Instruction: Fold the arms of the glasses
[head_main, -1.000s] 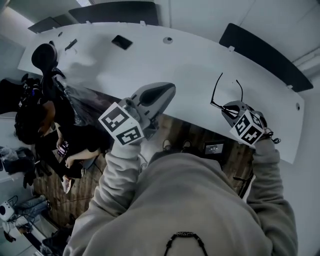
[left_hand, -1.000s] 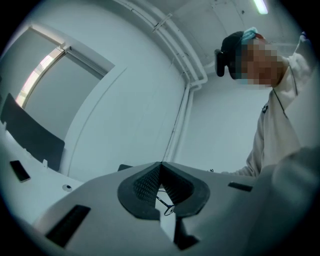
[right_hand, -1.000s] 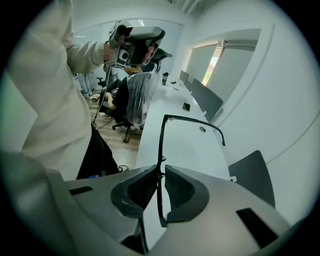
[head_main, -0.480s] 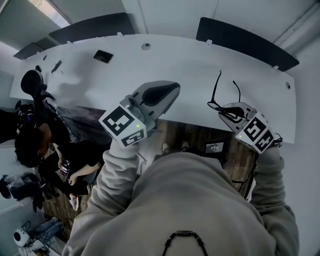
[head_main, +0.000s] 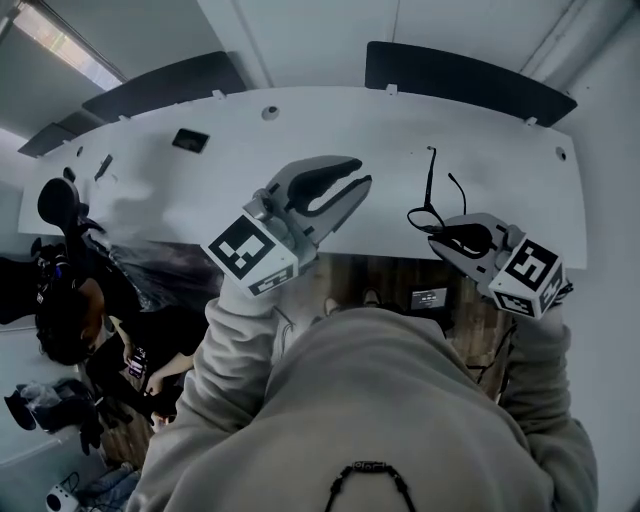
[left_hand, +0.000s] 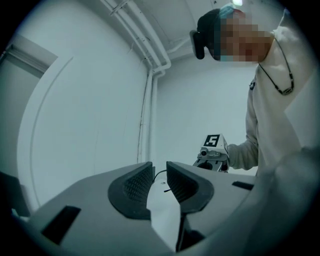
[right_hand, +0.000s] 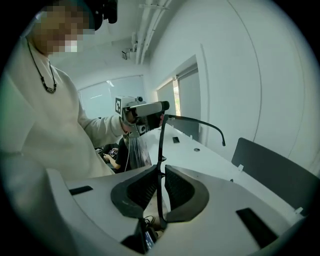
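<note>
Thin black glasses (head_main: 430, 185), arms unfolded, clenched in right gripper (head_main: 440, 232) fingers over white surface (head_main: 330, 125); left gripper (head_main: 360, 178) fingers opening, empty, likely readying to fold.

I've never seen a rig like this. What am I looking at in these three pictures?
A person holds a two-jaw gripper in each hand; the patterned cubes are part of them. One picture looks down from a camera on the person's head; the other two come from cameras riding on the grippers. The right gripper is clamped on glasses, arms unfolded, over a white table. The left gripper holds nothing; its jaws are opening. A small dark object lies on the table.
</note>
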